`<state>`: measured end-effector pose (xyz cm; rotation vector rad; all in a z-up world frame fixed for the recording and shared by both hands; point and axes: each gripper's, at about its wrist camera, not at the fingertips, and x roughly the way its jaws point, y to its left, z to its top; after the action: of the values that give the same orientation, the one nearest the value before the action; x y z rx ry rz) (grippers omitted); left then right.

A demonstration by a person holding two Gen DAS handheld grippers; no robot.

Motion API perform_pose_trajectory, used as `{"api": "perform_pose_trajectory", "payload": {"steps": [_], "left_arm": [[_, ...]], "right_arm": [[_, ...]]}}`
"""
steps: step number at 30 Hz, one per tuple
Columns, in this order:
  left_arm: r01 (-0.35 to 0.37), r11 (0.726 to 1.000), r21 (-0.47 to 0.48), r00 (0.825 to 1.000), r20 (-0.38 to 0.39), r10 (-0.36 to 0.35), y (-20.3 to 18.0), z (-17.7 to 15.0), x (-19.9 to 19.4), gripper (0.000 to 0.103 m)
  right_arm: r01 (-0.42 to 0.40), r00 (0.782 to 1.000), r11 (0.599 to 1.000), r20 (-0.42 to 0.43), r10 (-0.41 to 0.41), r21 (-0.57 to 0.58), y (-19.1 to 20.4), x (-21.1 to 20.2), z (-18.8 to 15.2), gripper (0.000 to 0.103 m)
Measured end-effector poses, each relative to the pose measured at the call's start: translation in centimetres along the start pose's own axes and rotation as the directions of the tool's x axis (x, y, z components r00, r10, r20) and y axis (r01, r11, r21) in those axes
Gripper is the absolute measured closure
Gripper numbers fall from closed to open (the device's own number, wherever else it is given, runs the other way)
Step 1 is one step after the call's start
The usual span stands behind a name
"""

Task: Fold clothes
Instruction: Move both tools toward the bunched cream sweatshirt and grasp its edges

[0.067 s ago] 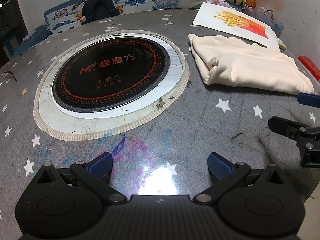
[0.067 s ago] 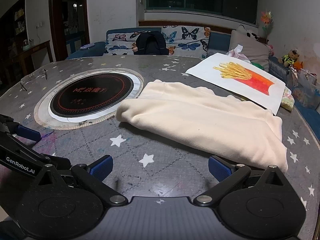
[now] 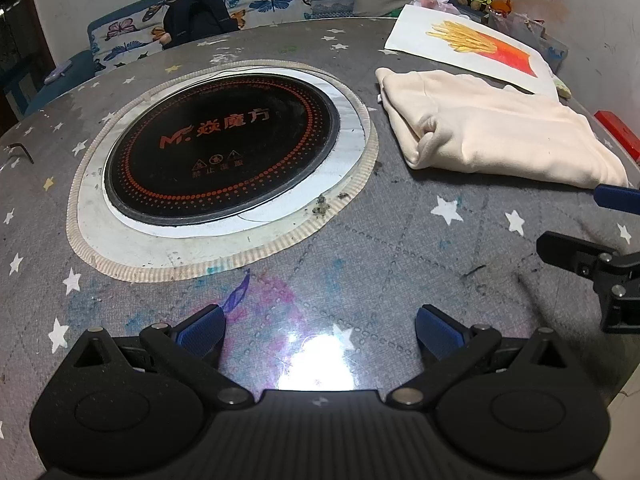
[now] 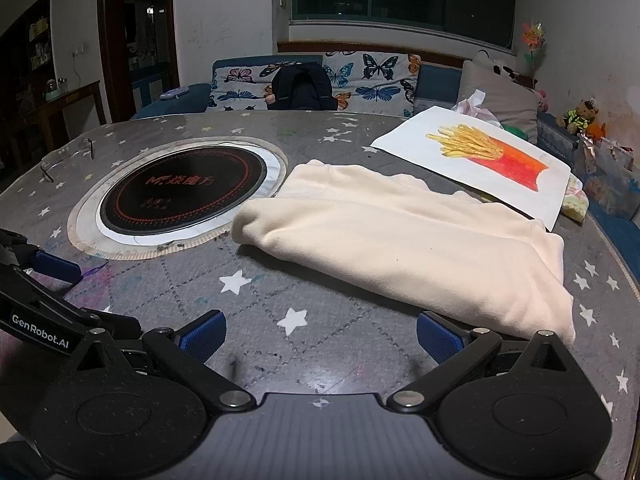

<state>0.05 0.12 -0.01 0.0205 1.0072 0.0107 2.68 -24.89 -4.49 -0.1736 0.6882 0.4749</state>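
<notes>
Garment: cream top lies folded into a long bundle on the star-print table, ahead and right of the right tongs; its near hem sits just beside the right pad, not touching as far as I can tell.
Garment vs left tongs: in left wrist view the cream top is far ahead and to the right of the left tongs, well apart.
Left tongs: jaws wide apart, nothing between them, only bare tabletop w/ light glare.
Right tongs: jaws wide apart too, empty; only table shows in the gap.
Change since 0.1 s ago: basically none. Top keeps same shape and spot, both tongs sit where they were, jaws same spread.
Meaning for task: prob a pause between folds or the end of the job; bundle looks compact, layers stacked, one rolled end toward the hob. Can't tell if another fold is planned.
Other tongs in view: right tool's arm shows at right edge of left view; left tool w/ GenRobot.AI label shows at left edge of right view. They're side by side, apart.
Hob: round black induction plate sunk in table, ahead of left tongs, left of the top; nothing on it.
Containers: none used in task. Clear bin at far right beyond table holds small stuff, too blurry to name.
Drawing: fries picture on white sheet lies beyond the top; top's far edge touches or overlaps it.
</notes>
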Motion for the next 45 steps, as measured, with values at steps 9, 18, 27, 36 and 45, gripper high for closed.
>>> {"api": "perform_pose_trajectory", "payload": {"steps": [9, 18, 27, 36, 45], "left_arm": [[0.016, 1.0, 0.0, 1.0, 0.002, -0.016, -0.1, 1.0, -0.5, 0.0], [0.083, 0.996, -0.018, 0.993, 0.09, -0.081, -0.1, 4.4, -2.0, 0.018], [0.151, 0.988, 0.011, 0.975, 0.164, -0.151, -1.5, 8.5, -1.6, 0.046], [0.178, 0.983, 0.031, 0.967, 0.177, -0.181, -2.8, 10.8, -0.5, 0.049], [0.161, 0.987, 0.021, 0.972, 0.169, -0.162, -2.1, 11.2, 0.4, 0.048]], "right_arm": [[0.014, 1.0, 1.0, 0.022, -0.014, 0.001, -0.9, -1.0, 0.4, 0.0], [0.099, 0.993, 0.994, 0.066, -0.102, 0.046, -4.7, -1.0, 2.8, 0.004], [0.22, 0.971, 0.964, 0.066, -0.232, 0.151, -11.1, 1.1, 5.7, 0.019], [0.199, 0.98, 0.961, -0.018, -0.199, 0.192, -14.4, 6.9, 8.4, 0.028], [0.144, 0.987, 0.973, -0.091, -0.129, 0.18, -13.8, 10.4, 8.3, 0.079]]}}
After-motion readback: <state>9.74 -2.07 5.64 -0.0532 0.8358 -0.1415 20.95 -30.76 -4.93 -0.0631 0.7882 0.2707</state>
